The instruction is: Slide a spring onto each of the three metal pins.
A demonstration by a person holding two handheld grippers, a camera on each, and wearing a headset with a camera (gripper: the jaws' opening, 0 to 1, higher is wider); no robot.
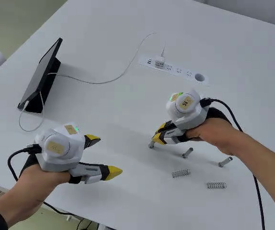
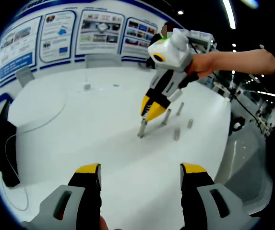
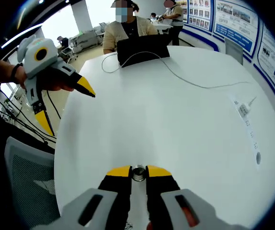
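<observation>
My right gripper (image 1: 159, 137) is shut on a metal pin (image 1: 152, 144), held upright with its foot on the white table (image 1: 127, 38). From above, the pin's round top (image 3: 138, 173) sits pinched between the yellow jaw tips. Two more pins (image 1: 187, 153) (image 1: 225, 162) lie to the right of it. In front of them lie two springs (image 1: 181, 173) (image 1: 216, 185). My left gripper (image 1: 103, 155) hovers open at the near left, nothing between its jaws. From there I see the right gripper (image 2: 152, 109) and its pin (image 2: 141, 129) ahead.
A tablet on a stand (image 1: 41, 76) is at the far left, with a cable running to a white power strip (image 1: 173, 69) at the back. The table's near edge (image 1: 55, 208) is just below my left hand. Across the table a person sits at a laptop (image 3: 142, 48).
</observation>
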